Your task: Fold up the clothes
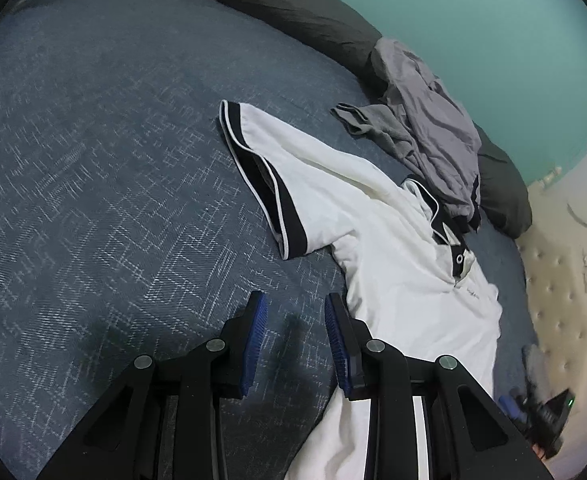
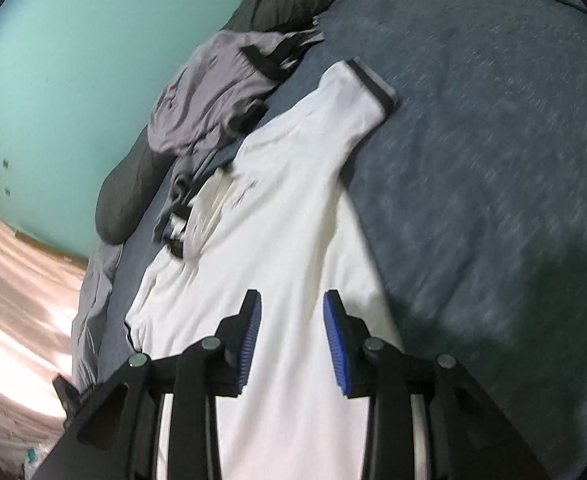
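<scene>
A white polo shirt with black collar and black sleeve bands lies spread flat on the blue patterned bedspread. One sleeve stretches out to the left. My left gripper stands open over bare bedspread, just left of the shirt's side edge, with nothing between its blue pads. In the blurred right wrist view, my right gripper hangs open above the shirt's body, also with nothing between its pads. The far sleeve points up and to the right.
A crumpled grey garment lies over the shirt's collar end, against dark pillows. A teal wall and a cream tufted headboard bound the bed. Blue bedspread stretches to the right.
</scene>
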